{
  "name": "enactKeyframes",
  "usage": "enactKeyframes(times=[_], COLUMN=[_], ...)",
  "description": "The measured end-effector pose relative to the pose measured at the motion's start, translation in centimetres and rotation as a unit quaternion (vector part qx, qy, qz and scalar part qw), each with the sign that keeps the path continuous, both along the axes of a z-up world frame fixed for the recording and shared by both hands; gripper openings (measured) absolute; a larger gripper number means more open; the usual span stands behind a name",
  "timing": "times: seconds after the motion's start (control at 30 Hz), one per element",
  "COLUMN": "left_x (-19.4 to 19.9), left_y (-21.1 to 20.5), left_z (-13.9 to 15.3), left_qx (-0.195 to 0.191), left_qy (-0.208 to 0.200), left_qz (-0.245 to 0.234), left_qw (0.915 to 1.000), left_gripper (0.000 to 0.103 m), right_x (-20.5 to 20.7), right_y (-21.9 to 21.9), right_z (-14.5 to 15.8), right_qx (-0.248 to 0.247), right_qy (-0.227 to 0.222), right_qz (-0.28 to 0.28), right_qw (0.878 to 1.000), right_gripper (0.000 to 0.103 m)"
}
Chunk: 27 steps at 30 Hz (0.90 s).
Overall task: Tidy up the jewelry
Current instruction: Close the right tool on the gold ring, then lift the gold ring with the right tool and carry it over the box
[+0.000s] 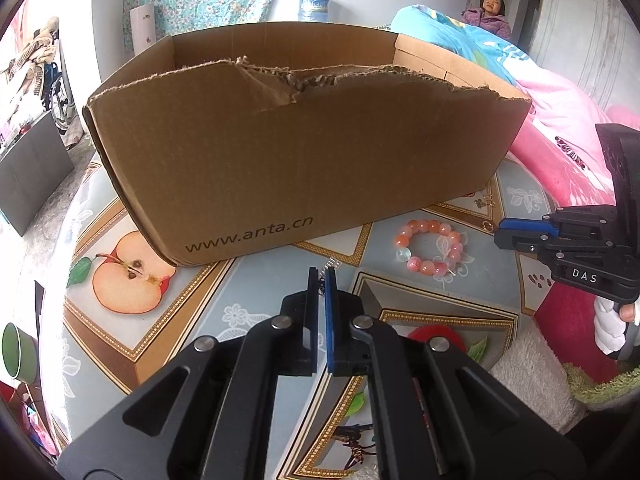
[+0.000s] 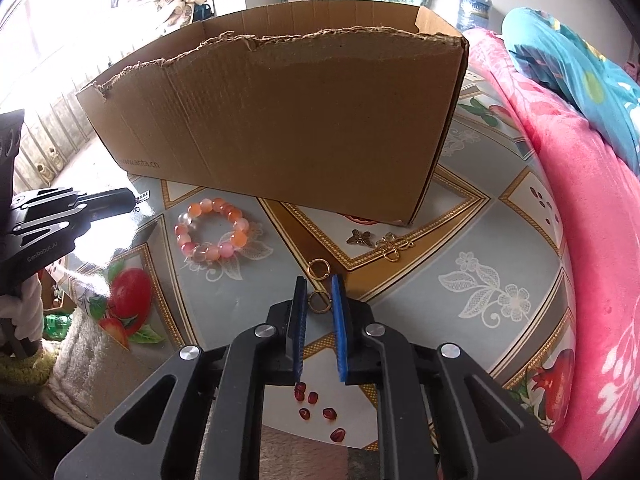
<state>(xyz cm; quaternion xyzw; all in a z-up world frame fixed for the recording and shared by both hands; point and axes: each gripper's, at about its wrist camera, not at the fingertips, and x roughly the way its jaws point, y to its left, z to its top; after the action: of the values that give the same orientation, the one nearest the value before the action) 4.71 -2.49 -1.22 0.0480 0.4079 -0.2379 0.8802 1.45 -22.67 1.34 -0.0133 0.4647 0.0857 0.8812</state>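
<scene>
Pinching a thin hoop edge-on is where trouble is most likely: the right gripper (image 2: 320,300) appears clamped on the ring (image 2: 316,311), its blue pads narrowly apart with the hoop filling the gap between them, and so slight a hold could let the ring be twisted flat or sprung out if the wrist is rolled or lifted sharply. A second ring (image 2: 309,269) lies on the table (image 2: 500,240) just at 12 o'clock of the held one, and it could be knocked and sent sliding on the glossy top if the tips are dragged forward instead of raised. The left gripper (image 1: 321,284) is pressed together on a small silver piece (image 1: 333,263) caught at its very tips; so little of it is gripped that it could be dropped by any jolt. Farther out, the bracelet (image 2: 212,232) at 10 o'clock and the butterfly charm (image 2: 359,237) and knot charm (image 2: 394,249) at 1 o'clock are left loose on the table and could be swept aside by a low pass. Beyond them, at 12 o'clock, the box (image 2: 280,120) is fronted by a tall wall with a torn rim; if the box is judged to be the goal, a carried piece could be snagged there, or both grippers could be brought together over it and bumped.
</scene>
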Motion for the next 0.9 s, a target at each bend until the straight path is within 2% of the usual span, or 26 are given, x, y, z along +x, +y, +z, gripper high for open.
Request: enactKeyframes(times=[0.3, 0.43, 0.57, 0.73, 0.9], left_x=[-1.0, -1.9, -2.9, -3.5, -1.7], left_y=[0.0, 0.1, 0.1, 0.3, 0.3], left_z=[1.1, 2.3, 4.5, 8.7, 12.6], left_qx=[0.002, -0.004, -0.012, -0.041, -0.061], left_qy=[-0.017, -0.032, -0.060, -0.098, -0.129], left_qz=[-0.003, -0.007, -0.016, -0.039, -0.056], left_qw=[0.9998, 0.9995, 0.9980, 0.9936, 0.9882], left_gripper=[0.002, 0.002, 0.002, 0.002, 0.002], right_x=[-0.4, -1.0, -1.8, -1.8, -0.2], right_y=[-1.2, -1.6, -1.5, -1.2, -0.6], right_z=[-0.1, 0.8, 3.2, 7.6, 11.5], right_qx=[0.049, 0.066, 0.071, 0.078, 0.091], right_qy=[-0.008, -0.023, -0.057, -0.112, -0.164], right_qz=[-0.017, -0.024, -0.026, -0.018, 0.003], right_qw=[0.999, 0.997, 0.996, 0.990, 0.982], right_gripper=[0.012, 0.012, 0.012, 0.012, 0.012])
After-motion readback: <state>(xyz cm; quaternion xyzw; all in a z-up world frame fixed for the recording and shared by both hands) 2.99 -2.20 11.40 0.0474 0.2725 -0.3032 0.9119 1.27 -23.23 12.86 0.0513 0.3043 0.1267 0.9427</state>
